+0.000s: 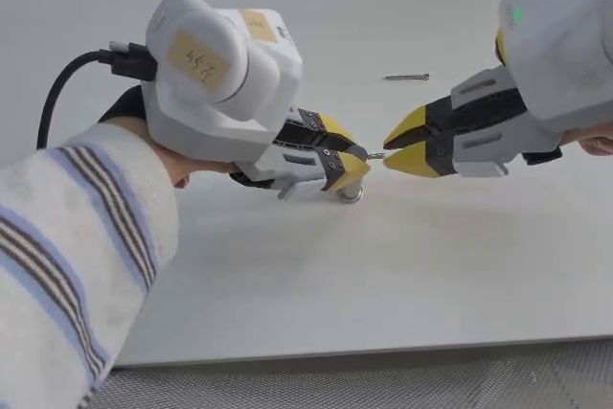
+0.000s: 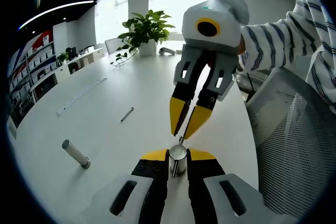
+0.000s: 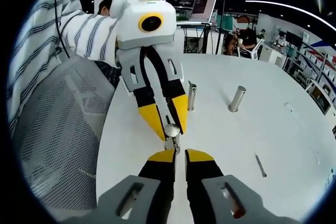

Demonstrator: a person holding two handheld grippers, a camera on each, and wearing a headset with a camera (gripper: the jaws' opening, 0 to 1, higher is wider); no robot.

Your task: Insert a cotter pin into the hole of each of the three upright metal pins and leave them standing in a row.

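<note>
My left gripper (image 1: 356, 162) is shut on a short metal pin (image 2: 177, 161), whose flanged foot (image 1: 350, 195) shows just below the jaws near the table. My right gripper (image 1: 388, 154) faces it tip to tip, shut on a thin cotter pin (image 1: 375, 154) that touches the metal pin's top. In the right gripper view my own tips (image 3: 178, 154) meet the held pin (image 3: 171, 129) between the left gripper's yellow fingers (image 3: 152, 116). Two more metal pins (image 3: 192, 96) (image 3: 237, 98) stand upright farther back. A loose cotter pin (image 1: 406, 76) lies on the table.
The white table (image 1: 316, 275) has its front edge close to me. A potted plant (image 2: 147, 27) stands at the far end. A mesh chair (image 2: 294, 145) sits beside the table. In the left gripper view, one metal pin (image 2: 76, 153) and a loose cotter pin (image 2: 126, 114) lie to the left.
</note>
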